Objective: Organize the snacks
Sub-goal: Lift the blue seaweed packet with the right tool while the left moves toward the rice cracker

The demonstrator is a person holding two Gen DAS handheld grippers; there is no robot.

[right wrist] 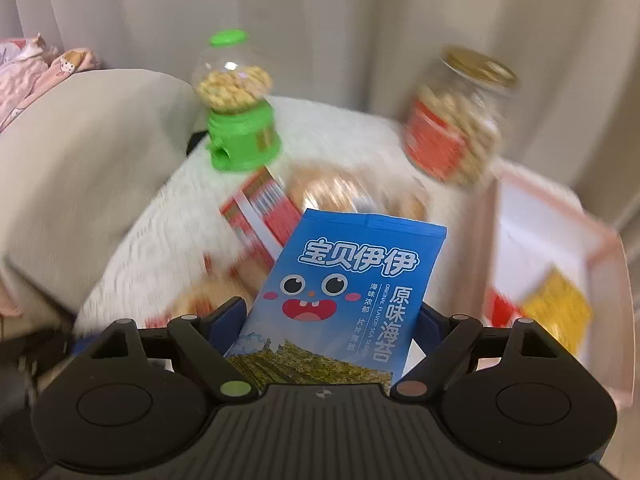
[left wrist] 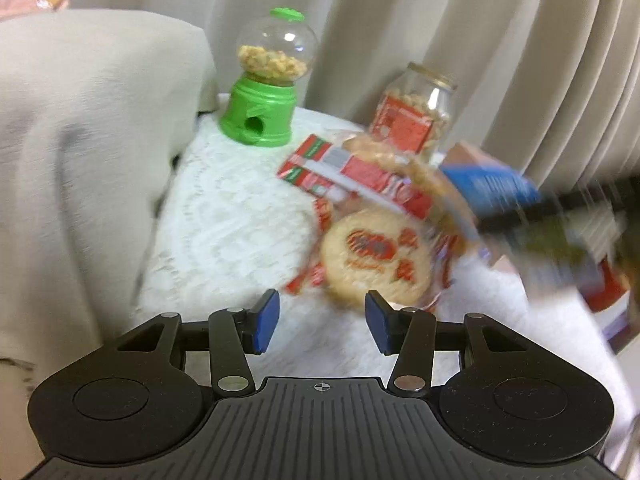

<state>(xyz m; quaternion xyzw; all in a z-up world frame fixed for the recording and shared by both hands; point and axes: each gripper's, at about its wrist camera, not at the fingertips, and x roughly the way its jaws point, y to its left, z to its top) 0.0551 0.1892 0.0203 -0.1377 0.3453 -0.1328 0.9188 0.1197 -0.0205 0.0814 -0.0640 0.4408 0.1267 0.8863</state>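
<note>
Left side: a beige cushion (left wrist: 92, 120) borders the white lace-covered table (left wrist: 224, 216). A green candy dispenser (left wrist: 266, 84) stands upright at the table's far edge. The left gripper (left wrist: 322, 320) hangs over the near edge, jaws apart, nothing between the blue pads (left wrist: 267, 322). Centre: a round cookie pack (left wrist: 376, 256) lies just beyond it, touching red boxes (left wrist: 352, 172). A nut jar (left wrist: 420, 108) stands behind. Right side: the right gripper (right wrist: 332, 320) clamps a blue seaweed packet (right wrist: 344, 288) above the cookies. Far right: a pink bin (right wrist: 560, 248) contains yellow and red packs; details are blurred.
</note>
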